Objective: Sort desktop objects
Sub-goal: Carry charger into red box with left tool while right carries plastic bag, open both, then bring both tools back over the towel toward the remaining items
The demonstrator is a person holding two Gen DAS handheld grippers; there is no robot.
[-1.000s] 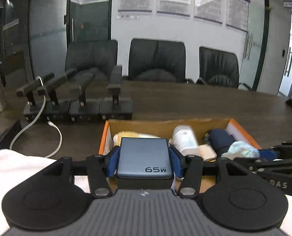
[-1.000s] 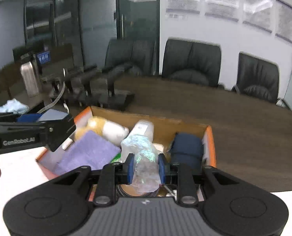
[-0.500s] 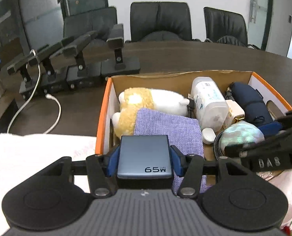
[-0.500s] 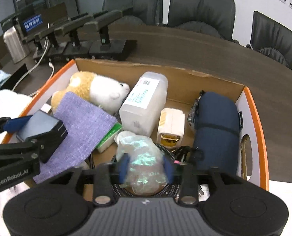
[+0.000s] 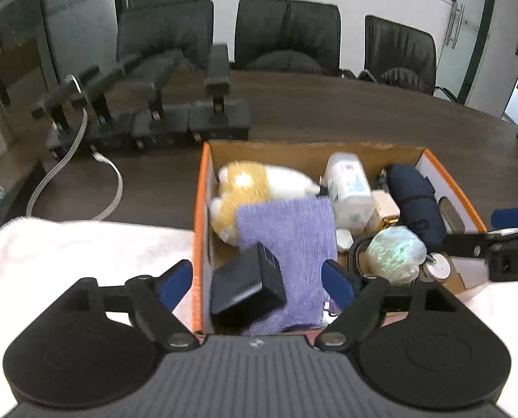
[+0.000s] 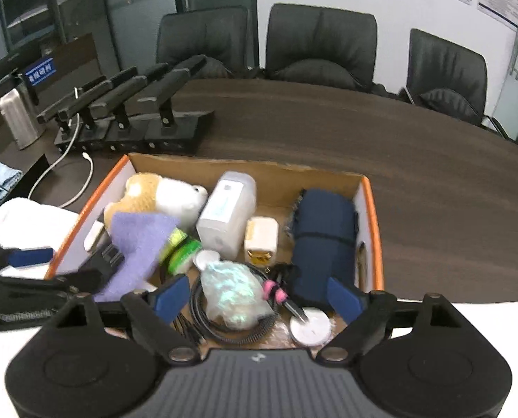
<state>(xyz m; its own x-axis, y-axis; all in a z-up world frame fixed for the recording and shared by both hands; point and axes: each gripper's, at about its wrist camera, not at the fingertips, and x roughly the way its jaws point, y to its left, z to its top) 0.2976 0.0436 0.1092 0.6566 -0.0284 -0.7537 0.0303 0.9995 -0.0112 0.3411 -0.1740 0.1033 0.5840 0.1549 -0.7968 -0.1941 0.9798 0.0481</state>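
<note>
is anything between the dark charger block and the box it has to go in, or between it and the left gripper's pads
Nothing visible. The charger block is already inside the box, tilted against the purple cloth. The left gripper has jaws opening, pads clear of it on both sides.

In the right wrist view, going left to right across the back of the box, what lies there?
Plush toy → white bottle → cream plug adapter → navy roll.

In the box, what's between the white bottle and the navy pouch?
A cream charger lies between the white bottle and the navy pouch, clearest in the right wrist view.
</note>
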